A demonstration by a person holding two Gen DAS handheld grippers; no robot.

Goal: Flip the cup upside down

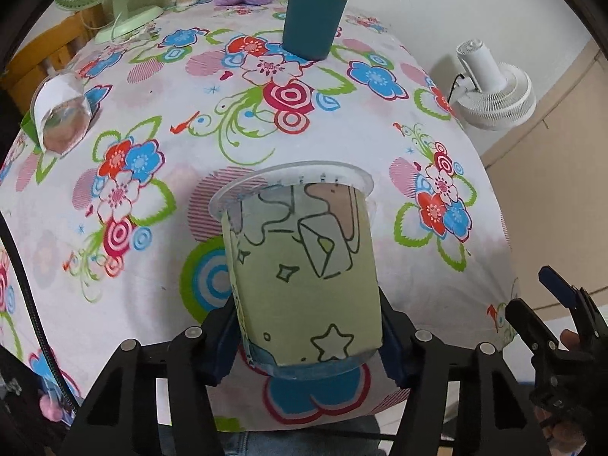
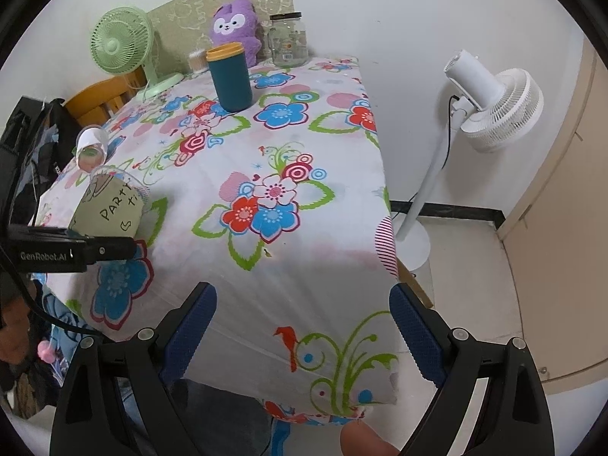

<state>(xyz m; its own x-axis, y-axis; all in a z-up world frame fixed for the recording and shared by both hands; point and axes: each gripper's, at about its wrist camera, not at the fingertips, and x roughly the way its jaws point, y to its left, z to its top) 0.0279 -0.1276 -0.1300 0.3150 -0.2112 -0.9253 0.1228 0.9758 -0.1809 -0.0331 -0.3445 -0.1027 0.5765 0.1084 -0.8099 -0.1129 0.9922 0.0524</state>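
Cup (image 1: 304, 266) sits clamped low on its sides in the left claw (image 1: 309, 338), long axis running straight out ahead of it, rim far and base near, over the counter's (image 1: 266, 144) near edge, while the right claw (image 2: 304, 326) hangs wide open, empty, off beside it.

Clear glossy plastic cup (image 1: 304, 266) with matt paper sleeve; table (image 1: 304, 133) under smooth printed cloth.

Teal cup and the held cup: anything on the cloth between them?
Nothing: in the left wrist view only bare flowered cloth lies between teal cup and held cup.
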